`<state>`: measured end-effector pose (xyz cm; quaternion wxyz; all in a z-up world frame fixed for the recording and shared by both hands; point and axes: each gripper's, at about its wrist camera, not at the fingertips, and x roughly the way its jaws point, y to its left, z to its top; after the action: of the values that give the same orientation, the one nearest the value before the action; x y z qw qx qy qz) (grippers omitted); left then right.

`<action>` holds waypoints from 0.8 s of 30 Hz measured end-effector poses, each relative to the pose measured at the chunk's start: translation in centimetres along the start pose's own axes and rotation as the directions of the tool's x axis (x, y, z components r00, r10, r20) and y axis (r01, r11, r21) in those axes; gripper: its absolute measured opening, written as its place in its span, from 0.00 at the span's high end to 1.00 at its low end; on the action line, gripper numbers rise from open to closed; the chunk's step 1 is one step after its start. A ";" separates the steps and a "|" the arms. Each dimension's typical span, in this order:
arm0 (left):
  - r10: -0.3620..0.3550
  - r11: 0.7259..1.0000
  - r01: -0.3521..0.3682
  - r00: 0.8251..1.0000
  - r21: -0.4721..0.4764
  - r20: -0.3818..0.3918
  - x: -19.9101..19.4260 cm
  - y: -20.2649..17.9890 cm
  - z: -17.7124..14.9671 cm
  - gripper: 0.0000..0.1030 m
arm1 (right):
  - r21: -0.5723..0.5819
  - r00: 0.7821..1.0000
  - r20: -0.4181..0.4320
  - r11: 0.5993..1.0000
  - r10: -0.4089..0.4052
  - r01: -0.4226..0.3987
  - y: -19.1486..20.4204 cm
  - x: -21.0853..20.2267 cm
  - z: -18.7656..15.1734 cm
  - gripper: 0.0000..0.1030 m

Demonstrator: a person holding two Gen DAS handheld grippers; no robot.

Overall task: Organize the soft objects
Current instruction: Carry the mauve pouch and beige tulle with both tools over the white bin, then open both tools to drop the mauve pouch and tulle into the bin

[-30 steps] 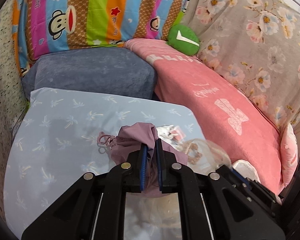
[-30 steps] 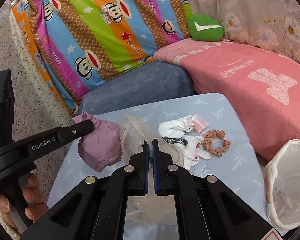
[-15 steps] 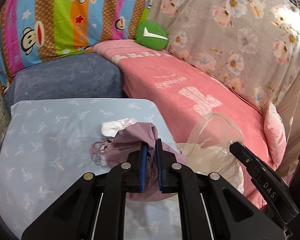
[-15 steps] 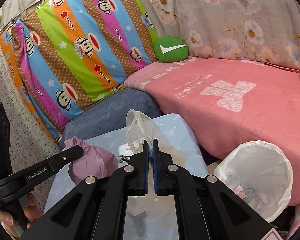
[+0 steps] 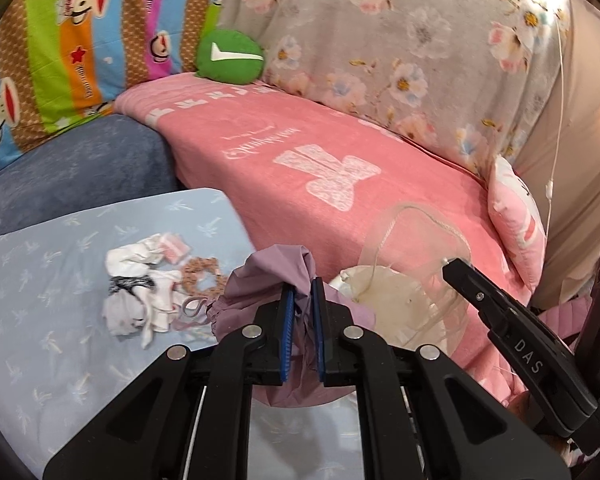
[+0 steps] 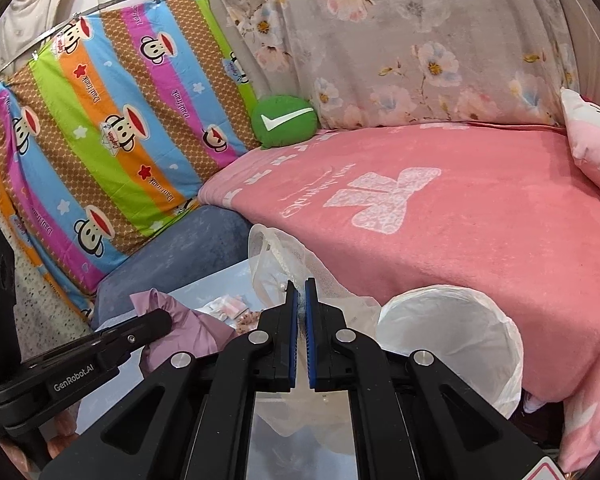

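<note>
Mauve drawstring pouch [image 5: 260,276] pinched at bunched neck by left gripper [image 5: 301,292], held up over near edge of light-blue cushion [image 5: 40,320]. Sheer mesh bag [image 6: 276,256] clamped by right gripper [image 6: 301,286], pads closed on thin fabric (cord loop seen in left view). White socks [image 5: 140,304] & scrunchie [image 5: 198,278] lying on cushion, left of pouch. White-lined bin [image 6: 452,336] beside pink blanket [image 6: 460,216], right of mesh bag.
</note>
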<state>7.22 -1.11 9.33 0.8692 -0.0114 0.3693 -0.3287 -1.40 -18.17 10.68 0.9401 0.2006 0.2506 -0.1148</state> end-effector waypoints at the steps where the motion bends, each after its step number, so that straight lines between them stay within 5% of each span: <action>1: -0.013 1.000 0.013 1.000 0.007 -0.010 0.5 -0.6 0.1 0.91 | 0.009 1.000 0.002 1.000 -0.008 0.008 -0.6 -0.1 0.0 0.97; 21: -0.151 0.985 0.160 0.981 0.065 -0.122 5.9 -7.6 0.3 0.90 | 0.100 0.991 0.007 0.987 -0.130 0.129 -8.2 -0.2 0.7 0.97; 24: -0.170 0.983 0.178 0.975 0.042 -0.144 6.7 -7.7 0.2 0.71 | 0.103 0.991 0.004 0.985 -0.137 0.136 -8.7 -0.2 0.7 0.97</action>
<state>6.44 -11.10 7.22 0.8090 0.0030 0.4179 -0.4133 -4.00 -26.21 8.53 0.9199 0.2302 0.2522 -0.1927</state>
